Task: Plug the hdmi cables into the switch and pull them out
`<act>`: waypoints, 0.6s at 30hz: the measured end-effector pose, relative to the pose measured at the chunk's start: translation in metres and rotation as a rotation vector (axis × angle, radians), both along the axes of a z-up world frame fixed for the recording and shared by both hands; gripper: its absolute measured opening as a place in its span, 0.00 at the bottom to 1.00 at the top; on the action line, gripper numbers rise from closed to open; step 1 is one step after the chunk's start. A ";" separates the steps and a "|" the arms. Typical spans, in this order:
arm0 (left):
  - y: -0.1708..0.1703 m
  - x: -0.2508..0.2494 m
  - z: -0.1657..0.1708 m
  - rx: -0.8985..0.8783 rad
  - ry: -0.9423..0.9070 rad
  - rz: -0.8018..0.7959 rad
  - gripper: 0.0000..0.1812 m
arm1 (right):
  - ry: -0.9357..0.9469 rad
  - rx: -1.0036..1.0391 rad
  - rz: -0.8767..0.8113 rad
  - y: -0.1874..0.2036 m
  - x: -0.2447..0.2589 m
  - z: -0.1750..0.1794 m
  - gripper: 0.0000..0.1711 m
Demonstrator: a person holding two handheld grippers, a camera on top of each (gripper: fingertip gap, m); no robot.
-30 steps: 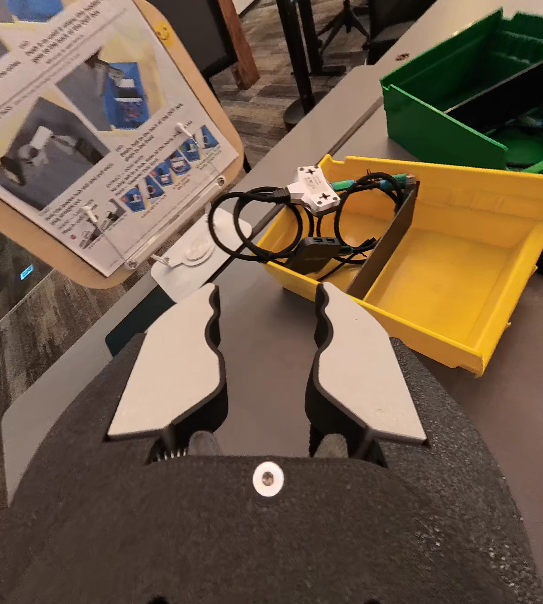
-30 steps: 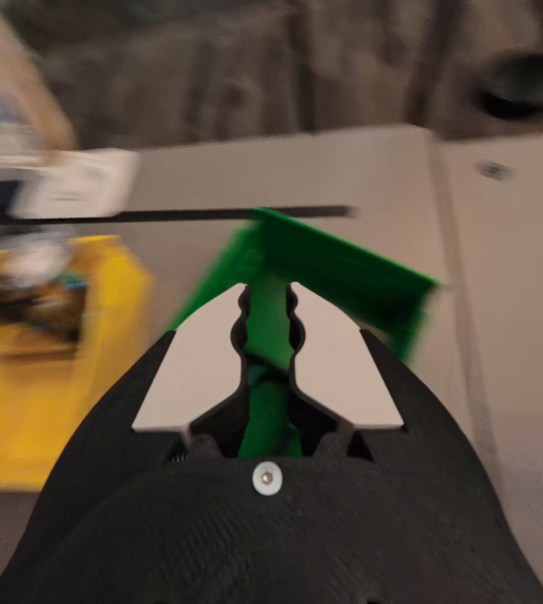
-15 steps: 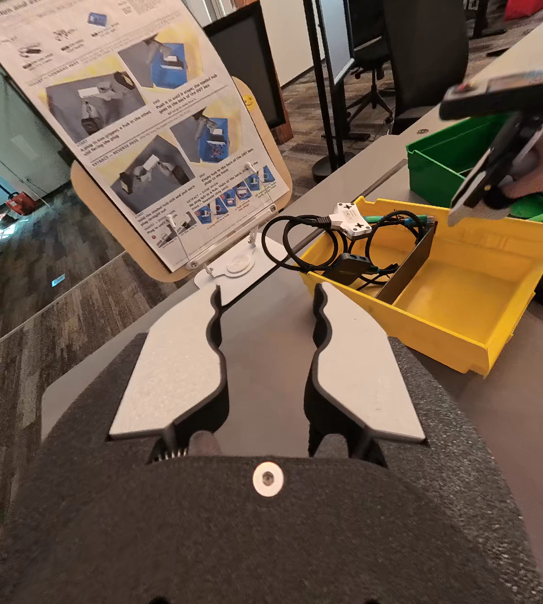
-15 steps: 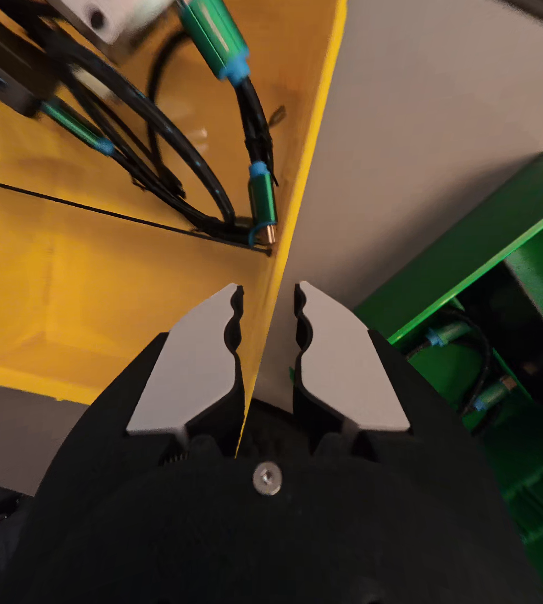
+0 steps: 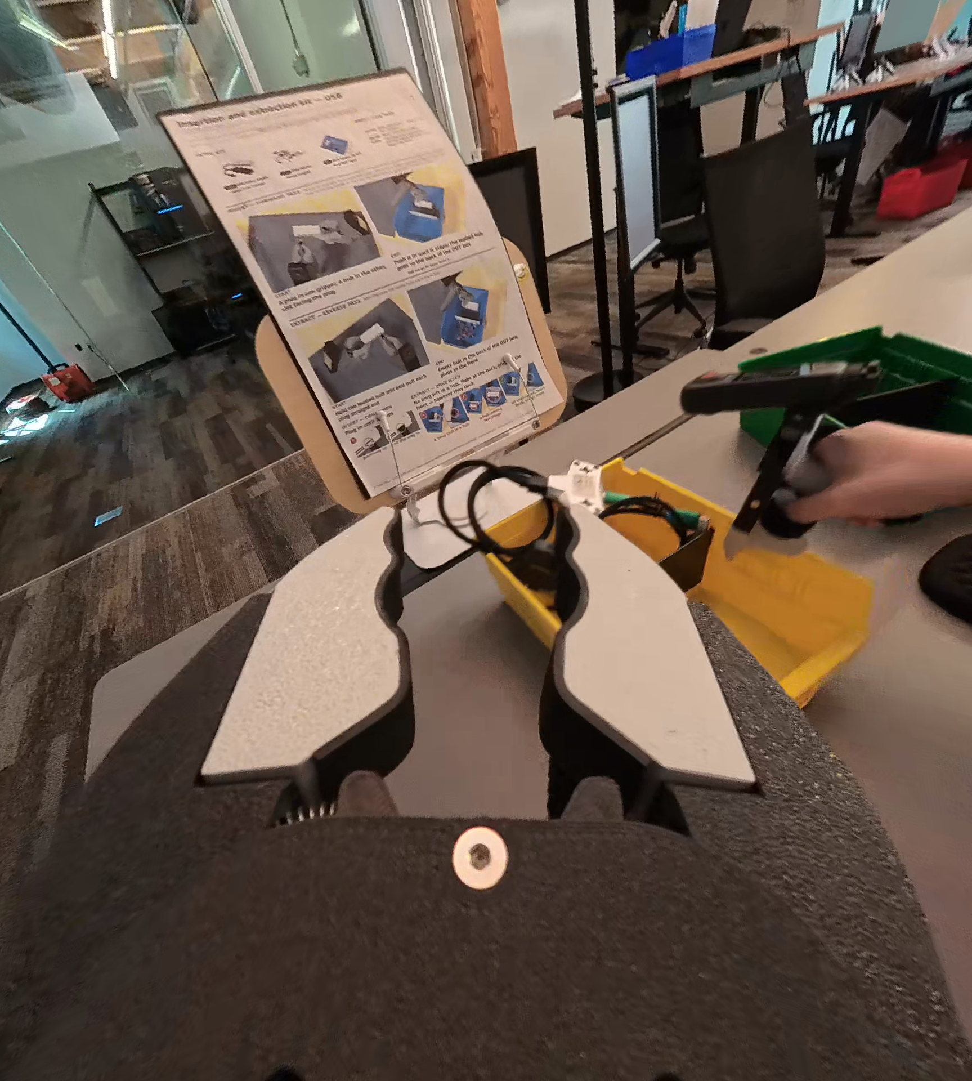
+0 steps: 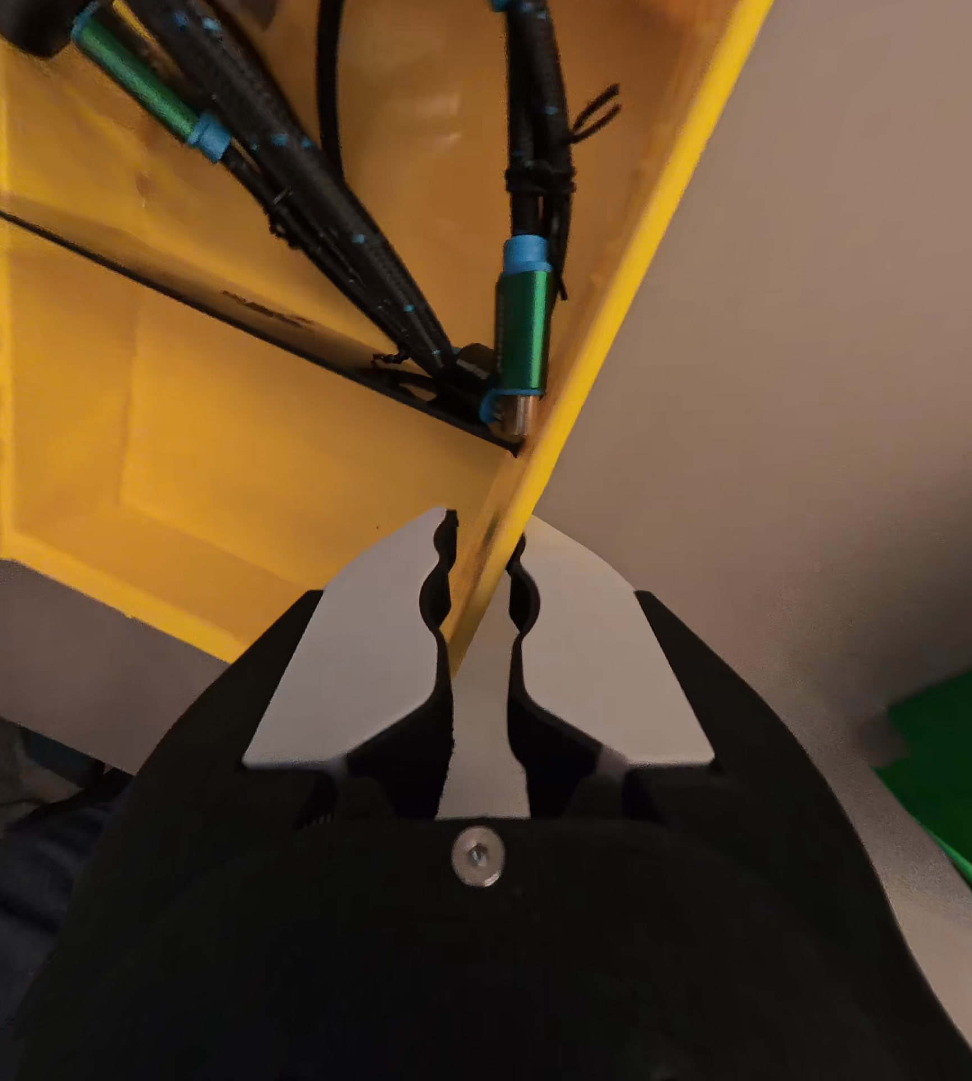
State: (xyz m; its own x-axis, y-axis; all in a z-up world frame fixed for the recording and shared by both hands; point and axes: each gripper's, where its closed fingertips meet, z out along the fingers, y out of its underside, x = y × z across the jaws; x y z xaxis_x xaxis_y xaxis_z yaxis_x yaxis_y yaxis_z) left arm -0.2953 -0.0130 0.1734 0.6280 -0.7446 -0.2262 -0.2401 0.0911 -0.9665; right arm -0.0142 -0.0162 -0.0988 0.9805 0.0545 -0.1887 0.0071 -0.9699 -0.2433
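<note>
got my right tongs [image 6: 483, 532] nearly shut astride the yellow plastic bin's [image 6: 635, 281] side wall, probably to reposition it, green-shelled hdmi cable plug [image 6: 521, 339] lying inside by the divider, left tongs [image 5: 477, 526] wide and empty above the desk [image 5: 910, 778].

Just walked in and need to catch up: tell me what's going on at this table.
A person holds a hand-held gripper in each hand. The right hand-held gripper has its fingers closed around the side wall of the yellow plastic bin. Black braided cables with green metal plugs lie in the bin's far compartment; none is grasped. The left hand-held gripper is open and empty above the grey table.
</note>
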 end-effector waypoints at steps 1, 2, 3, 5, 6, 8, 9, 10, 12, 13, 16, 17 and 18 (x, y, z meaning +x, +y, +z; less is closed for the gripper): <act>0.001 -0.004 0.001 -0.003 -0.009 0.003 0.27 | 0.010 0.003 0.017 0.006 -0.017 0.001 0.10; 0.001 -0.007 0.001 -0.007 -0.015 0.005 0.27 | 0.031 0.010 0.019 0.013 -0.034 0.001 0.11; 0.002 -0.011 0.001 -0.011 -0.020 0.009 0.27 | 0.060 0.015 0.015 0.020 -0.050 0.001 0.10; 0.004 -0.017 0.001 -0.015 -0.031 0.017 0.27 | 0.142 0.034 -0.001 0.035 -0.085 0.003 0.10; 0.005 -0.019 0.002 -0.016 -0.039 0.021 0.27 | 0.180 0.041 -0.002 0.042 -0.102 0.003 0.11; 0.006 -0.024 0.003 -0.020 -0.056 0.026 0.27 | 0.233 0.051 -0.003 0.053 -0.133 0.004 0.11; 0.006 -0.026 0.003 -0.022 -0.060 0.028 0.27 | 0.259 0.056 0.002 0.058 -0.148 0.005 0.12; 0.006 -0.027 0.004 -0.023 -0.064 0.030 0.27 | 0.288 0.057 0.004 0.061 -0.163 0.006 0.12; 0.006 -0.031 0.004 -0.023 -0.072 0.032 0.27 | 0.356 0.042 0.025 0.064 -0.192 0.007 0.14; 0.006 -0.032 0.005 -0.024 -0.076 0.033 0.27 | 0.395 0.027 0.041 0.063 -0.206 0.008 0.13; 0.007 -0.034 0.006 -0.025 -0.090 0.035 0.26 | 0.499 -0.012 0.092 0.063 -0.241 0.010 0.15; 0.007 -0.034 0.006 -0.026 -0.091 0.033 0.26 | 0.500 -0.006 0.103 0.065 -0.247 0.010 0.16; 0.007 -0.033 0.005 -0.028 -0.088 0.032 0.26 | 0.489 0.006 0.112 0.068 -0.251 0.010 0.15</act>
State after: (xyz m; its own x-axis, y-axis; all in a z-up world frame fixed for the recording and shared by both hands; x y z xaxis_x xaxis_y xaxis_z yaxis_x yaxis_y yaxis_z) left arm -0.3286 -0.0062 0.1788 0.6682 -0.7290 -0.1487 -0.1566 0.0576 -0.9860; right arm -0.2656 0.0520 -0.0888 0.7652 0.1570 -0.6243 -0.0048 -0.9684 -0.2494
